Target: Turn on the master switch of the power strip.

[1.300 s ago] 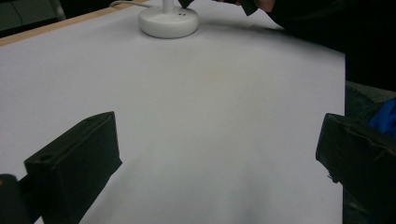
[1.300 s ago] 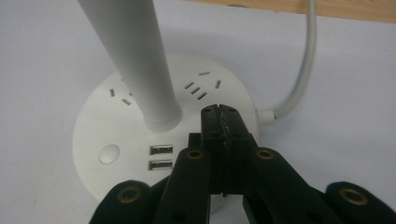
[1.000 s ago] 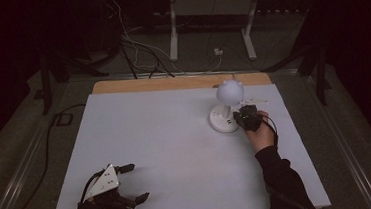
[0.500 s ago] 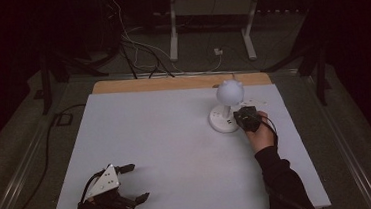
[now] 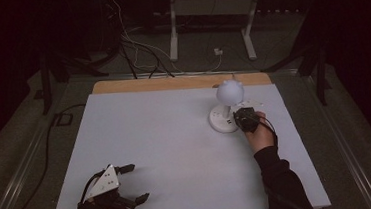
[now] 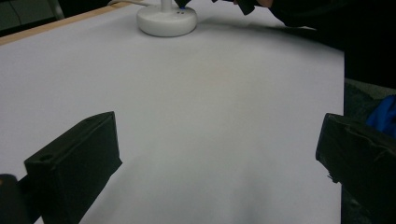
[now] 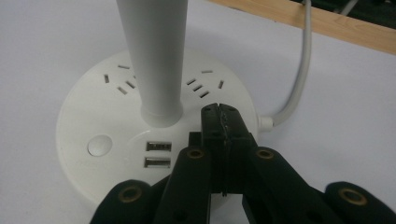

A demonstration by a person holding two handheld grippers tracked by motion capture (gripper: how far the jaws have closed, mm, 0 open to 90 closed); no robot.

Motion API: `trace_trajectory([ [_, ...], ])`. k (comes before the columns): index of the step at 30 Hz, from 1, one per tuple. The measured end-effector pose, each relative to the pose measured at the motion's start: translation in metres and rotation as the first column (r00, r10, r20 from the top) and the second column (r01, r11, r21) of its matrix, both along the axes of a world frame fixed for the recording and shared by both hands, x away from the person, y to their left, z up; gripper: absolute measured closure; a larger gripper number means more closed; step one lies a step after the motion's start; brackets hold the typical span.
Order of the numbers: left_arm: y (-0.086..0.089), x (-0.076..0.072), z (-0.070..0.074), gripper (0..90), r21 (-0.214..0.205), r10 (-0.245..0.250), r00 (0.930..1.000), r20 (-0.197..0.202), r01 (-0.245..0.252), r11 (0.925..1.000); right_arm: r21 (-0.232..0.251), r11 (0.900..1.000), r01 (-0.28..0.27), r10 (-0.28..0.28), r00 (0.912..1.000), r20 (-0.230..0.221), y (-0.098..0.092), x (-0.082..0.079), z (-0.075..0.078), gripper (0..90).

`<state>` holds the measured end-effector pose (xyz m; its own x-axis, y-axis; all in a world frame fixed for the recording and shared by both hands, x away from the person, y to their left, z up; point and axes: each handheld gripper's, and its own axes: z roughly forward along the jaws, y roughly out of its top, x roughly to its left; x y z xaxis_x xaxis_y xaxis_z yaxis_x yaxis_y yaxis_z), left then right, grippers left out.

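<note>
White plastic makes up the desk lamp (image 5: 226,106), which stands at the far right of the desk (image 5: 166,146). Its long axis is upright: a tapered stem (image 7: 152,56) rises from the middle of a round base (image 7: 93,121) to a round head (image 5: 230,92). The base carries socket slots, 2 USB ports (image 7: 156,154) and a round button (image 7: 99,145). A white cord (image 7: 299,70) leaves the base toward the desk's wooden far edge (image 5: 172,83). The right gripper (image 7: 219,116) has its fingers pressed together, holding nothing, tips resting over the base just beside the stem. The left gripper (image 5: 132,184) sits at the desk's near left corner, fingers (image 6: 74,163) spread wide and empty, pointing toward the lamp.
</note>
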<state>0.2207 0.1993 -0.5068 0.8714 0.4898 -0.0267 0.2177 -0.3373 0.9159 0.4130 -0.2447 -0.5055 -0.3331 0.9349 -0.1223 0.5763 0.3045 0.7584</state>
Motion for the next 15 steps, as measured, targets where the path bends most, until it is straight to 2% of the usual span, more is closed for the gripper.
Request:
trace_trajectory([
  [4, -0.0003, 0.0001, -0.0002, 0.2, 0.001, 0.000, 1.0000, 0.000, 0.000, 1.0000, 0.018, 0.9998, -0.002, 0.003, 0.9999, -0.013, -0.0025, 0.0011, 0.0002, 90.0],
  [8, 0.0000, -0.0001, -0.0001, 0.2, 0.001, -0.001, 1.0000, 0.000, 0.001, 1.0000, 0.012, 0.9999, -0.008, 0.008, 0.9996, -0.026, -0.0024, 0.0023, 0.0001, 90.0],
  [11, 0.0000, -0.0001, 0.0001, 0.2, -0.002, -0.001, 1.0000, 0.001, 0.001, 1.0000, 0.014, 0.9999, -0.001, 0.002, 0.9998, -0.018, -0.0014, 0.0016, -0.0007, 90.0],
  [13, 0.0000, -0.0002, -0.0001, 0.2, -0.001, -0.001, 1.0000, 0.001, 0.001, 1.0000, -0.007, 1.0000, -0.004, 0.004, 0.9999, -0.010, 0.0008, 0.0006, -0.0008, 90.0],
  [15, 0.0003, 0.0004, -0.0001, 0.2, -0.003, -0.002, 1.0000, 0.001, 0.002, 1.0000, 0.003, 1.0000, -0.002, 0.002, 1.0000, -0.010, 0.0001, 0.0004, -0.0011, 90.0],
])
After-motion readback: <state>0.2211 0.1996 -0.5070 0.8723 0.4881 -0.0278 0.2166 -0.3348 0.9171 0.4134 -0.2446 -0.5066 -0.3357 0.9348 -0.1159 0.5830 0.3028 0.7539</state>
